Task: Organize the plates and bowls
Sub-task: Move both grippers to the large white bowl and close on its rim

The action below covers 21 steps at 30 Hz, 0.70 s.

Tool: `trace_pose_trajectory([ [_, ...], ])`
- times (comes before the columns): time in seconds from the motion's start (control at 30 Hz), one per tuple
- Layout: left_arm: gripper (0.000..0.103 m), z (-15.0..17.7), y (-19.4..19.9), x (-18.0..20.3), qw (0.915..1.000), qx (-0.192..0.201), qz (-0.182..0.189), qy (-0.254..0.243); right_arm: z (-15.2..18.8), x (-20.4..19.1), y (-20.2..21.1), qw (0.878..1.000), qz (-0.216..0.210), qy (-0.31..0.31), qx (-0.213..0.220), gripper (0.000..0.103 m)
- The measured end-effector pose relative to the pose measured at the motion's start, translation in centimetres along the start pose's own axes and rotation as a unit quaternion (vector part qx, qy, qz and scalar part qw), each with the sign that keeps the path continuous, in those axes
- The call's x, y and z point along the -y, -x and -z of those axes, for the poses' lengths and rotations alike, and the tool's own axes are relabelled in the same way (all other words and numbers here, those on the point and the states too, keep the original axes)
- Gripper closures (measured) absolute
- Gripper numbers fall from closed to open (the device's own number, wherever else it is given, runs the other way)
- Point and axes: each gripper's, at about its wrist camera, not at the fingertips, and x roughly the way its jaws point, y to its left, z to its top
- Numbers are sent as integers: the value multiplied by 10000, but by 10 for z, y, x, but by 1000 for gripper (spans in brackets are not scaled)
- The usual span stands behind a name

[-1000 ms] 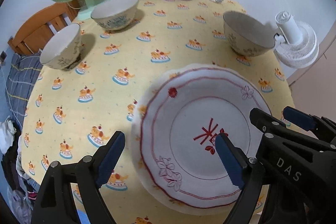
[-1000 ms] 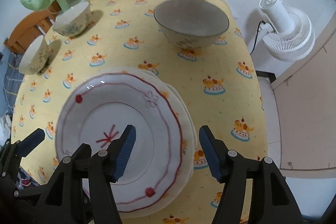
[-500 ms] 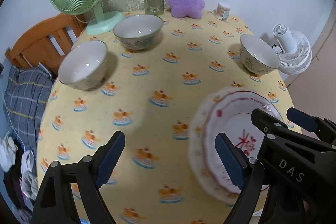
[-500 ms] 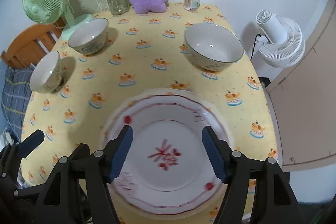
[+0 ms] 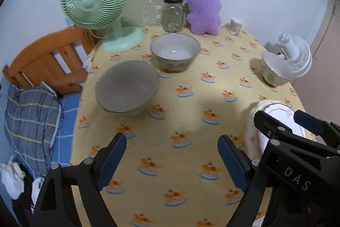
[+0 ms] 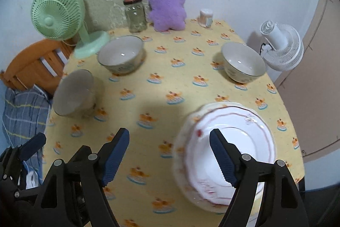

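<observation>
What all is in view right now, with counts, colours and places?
bowls: 3, pale with patterned outsides; one by the left table edge, one near the green fan, one at the right side
plates: a stack, white with red trim, near right on the table; count unclear
tablecloth: 1, yellow with printed figures, covering the table
green fan: 1, back left corner
jar: 1, clear glass with dark lid, at the back
plush toy: 1, purple, back centre
small container: 1, white, back right
white fan: 1, beyond the right edge
chair: 1, orange wood, left of the table
left gripper: blue fingers, open, empty
right gripper: blue fingers, open, empty
</observation>
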Motion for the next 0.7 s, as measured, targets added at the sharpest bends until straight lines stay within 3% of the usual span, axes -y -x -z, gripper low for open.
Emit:
trace_pose_trajectory([
  [0.27,14,-18,-2,-43,9996,220,-148,102,-20,-44,-2,9998,-7,69,173,23],
  [0.47,14,-35,-17,-74,9979,360,-368,391,-43,-77,-18,9989,-261,241,293,23],
  [0.7,14,-47,-44,-108,9966,352,-539,506,-66,-114,-52,9965,-488,665,128,23],
])
